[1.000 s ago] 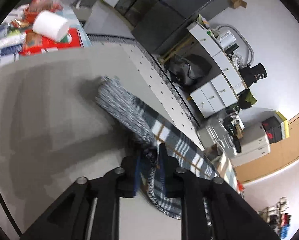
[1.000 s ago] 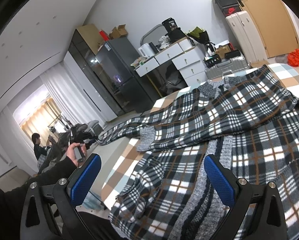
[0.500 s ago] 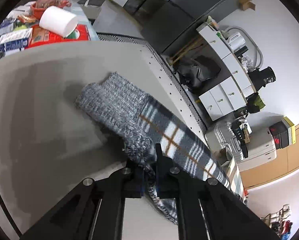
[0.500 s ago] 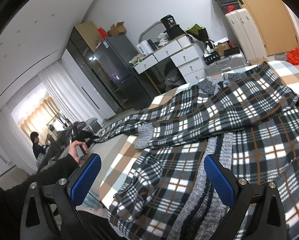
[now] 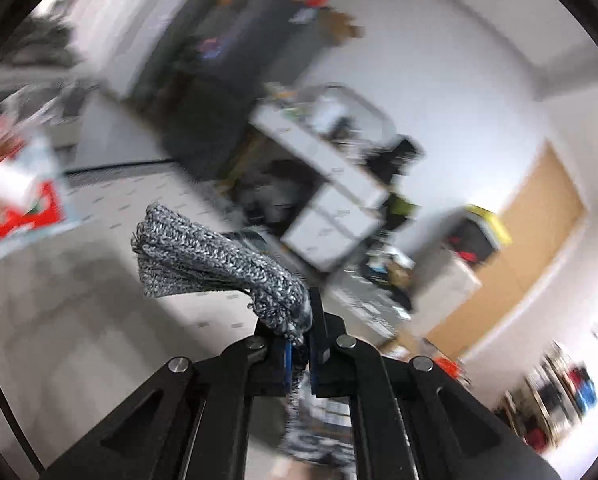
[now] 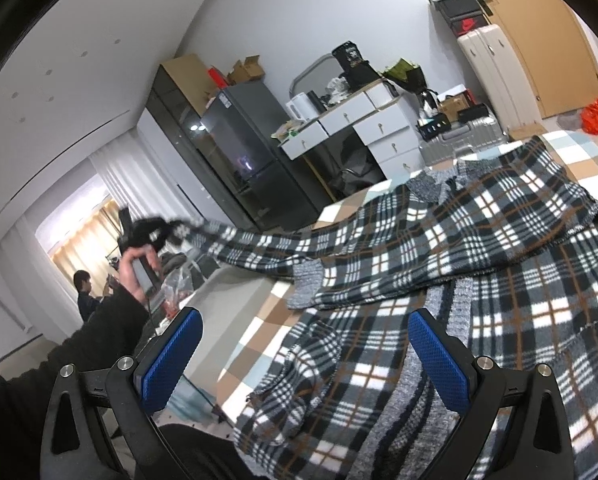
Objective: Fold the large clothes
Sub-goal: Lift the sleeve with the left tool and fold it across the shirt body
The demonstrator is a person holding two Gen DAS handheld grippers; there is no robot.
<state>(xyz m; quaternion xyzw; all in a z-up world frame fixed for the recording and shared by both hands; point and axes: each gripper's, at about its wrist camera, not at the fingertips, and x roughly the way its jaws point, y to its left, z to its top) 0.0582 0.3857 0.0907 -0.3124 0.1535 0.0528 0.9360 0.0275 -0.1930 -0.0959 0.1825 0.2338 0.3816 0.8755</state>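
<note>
Now, working from your left side across to your right:

Left gripper (image 5: 299, 354): you are clamping it on the grey knit cuff (image 5: 219, 268) of the sleeve (image 6: 271, 248), and the cuff is bunching above the jaws, raised off the grey surface (image 5: 79, 320). This view is blurred, so the background is not readable.

Sleeve: it is stretching in the air from your left hand (image 6: 139, 268) toward the body of the plaid cardigan (image 6: 459, 280), which is lying spread over the checked cover (image 6: 275, 308).

Step in hand: you are likely carrying this 1 sleeve across to fold it onto the body. Judging by the sag, keeping it taut and level would stop it twisting; lay it flat along the chest before letting go.

Other sleeve: its grey cuff (image 6: 307, 284) is already lying across the front.

Right gripper (image 6: 305, 360): you are holding it wide apart, gripping nothing, just above the lower hem. You could press the body down while the sleeve lands.

Risk: pulling too hard may drag the whole garment.
</note>
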